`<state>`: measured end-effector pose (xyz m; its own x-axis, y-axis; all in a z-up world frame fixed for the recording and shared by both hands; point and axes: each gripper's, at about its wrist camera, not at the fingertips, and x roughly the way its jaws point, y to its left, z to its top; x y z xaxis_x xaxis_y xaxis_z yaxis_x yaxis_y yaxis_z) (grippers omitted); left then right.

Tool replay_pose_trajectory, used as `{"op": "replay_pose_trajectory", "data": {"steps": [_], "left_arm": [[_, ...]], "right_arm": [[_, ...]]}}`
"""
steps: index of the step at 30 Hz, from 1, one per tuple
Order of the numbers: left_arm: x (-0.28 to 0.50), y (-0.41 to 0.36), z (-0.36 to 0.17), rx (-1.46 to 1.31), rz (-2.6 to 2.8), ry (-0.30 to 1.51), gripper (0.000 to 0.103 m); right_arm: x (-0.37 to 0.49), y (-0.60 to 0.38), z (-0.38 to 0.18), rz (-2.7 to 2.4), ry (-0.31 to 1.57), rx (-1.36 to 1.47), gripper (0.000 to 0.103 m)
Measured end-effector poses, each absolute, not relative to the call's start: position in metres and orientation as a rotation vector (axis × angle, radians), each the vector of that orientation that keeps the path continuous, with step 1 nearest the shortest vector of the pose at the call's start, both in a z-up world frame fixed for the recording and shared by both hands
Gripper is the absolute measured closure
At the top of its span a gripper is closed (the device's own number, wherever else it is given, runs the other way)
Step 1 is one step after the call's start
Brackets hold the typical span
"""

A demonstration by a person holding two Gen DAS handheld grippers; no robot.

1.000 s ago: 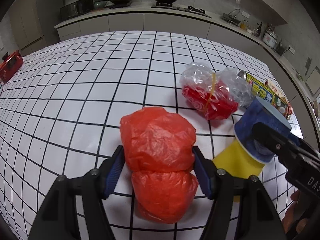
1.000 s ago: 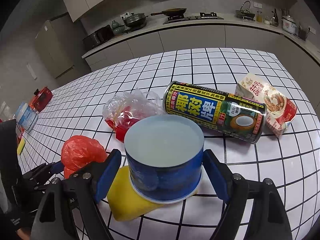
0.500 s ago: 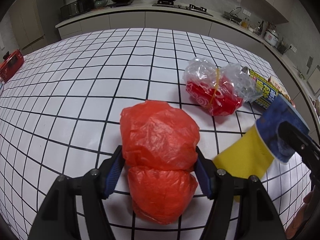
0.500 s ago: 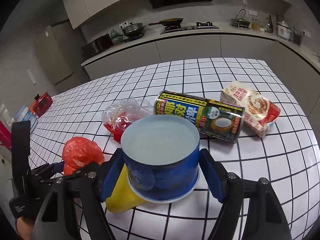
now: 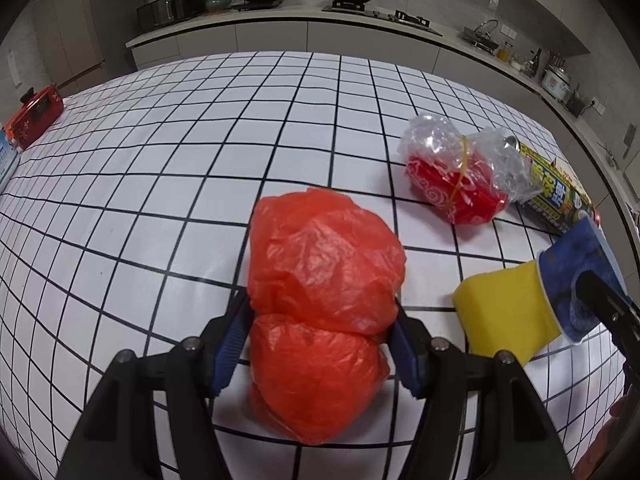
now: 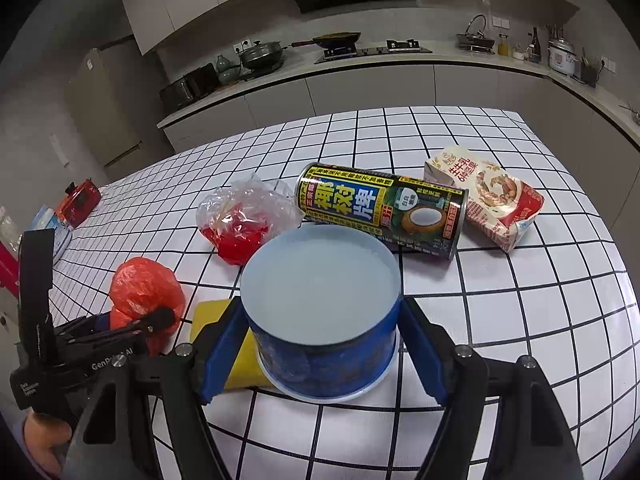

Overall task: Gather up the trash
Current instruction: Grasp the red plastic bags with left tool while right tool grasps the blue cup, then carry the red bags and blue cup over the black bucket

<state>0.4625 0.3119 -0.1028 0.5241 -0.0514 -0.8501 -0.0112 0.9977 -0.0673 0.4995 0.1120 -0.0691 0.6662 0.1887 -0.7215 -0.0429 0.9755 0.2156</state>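
Note:
A crumpled red plastic bag (image 5: 320, 280) lies on the checked table (image 5: 200, 140), between the blue pads of my left gripper (image 5: 320, 308). The pads press its sides and the jaws are closing slightly. From the right wrist view the same red bag (image 6: 144, 284) shows at lower left with a left fingertip over it. My right gripper (image 6: 320, 320) is shut on a blue-and-yellow cup (image 6: 316, 280), its pale flat end facing the camera. In the left wrist view the cup (image 5: 520, 312) is tilted, yellow end low near the table, at the right edge.
A clear bag with a red wrapper (image 6: 240, 220), a coconut drink can (image 6: 380, 208) on its side and a milk carton (image 6: 488, 196) lie beyond the cup. A red box (image 5: 36, 114) sits at the table's far left edge. Kitchen counters run behind.
My right gripper has drawn back with the cup, which slid right in the left wrist view; the can and carton look farther off. The left gripper stays on the red bag.

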Motion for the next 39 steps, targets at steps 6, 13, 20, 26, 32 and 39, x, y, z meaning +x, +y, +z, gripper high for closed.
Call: {"op": "replay_pose_trajectory", "data": {"steps": [6,13,20,26,32,39], "left_arm": [[0.455,0.322,-0.099,-0.095,-0.03,0.988,0.06],[0.436,0.316,-0.07,-0.092,-0.069,0.893,0.063],[0.42,0.277,-0.045,-0.053,-0.208,0.86,0.063],[0.409,0.219,-0.04,-0.009,-0.387,0.871,0.063],[0.388,0.156,-0.032,0.033,-0.5,0.873,0.064],[0.35,0.051,-0.026,0.068,-0.546,0.856,0.064]], "right_arm": [[0.489,0.107,-0.064,0.119,0.805,0.207,0.026],[0.474,0.099,-0.049,0.09,0.769,0.209,0.026],[0.448,0.076,-0.042,0.002,0.758,0.216,0.026],[0.411,0.039,-0.041,-0.122,0.76,0.237,0.026],[0.367,-0.014,-0.034,-0.223,0.748,0.256,0.026],[0.306,-0.111,-0.038,-0.276,0.73,0.292,0.026]]}}
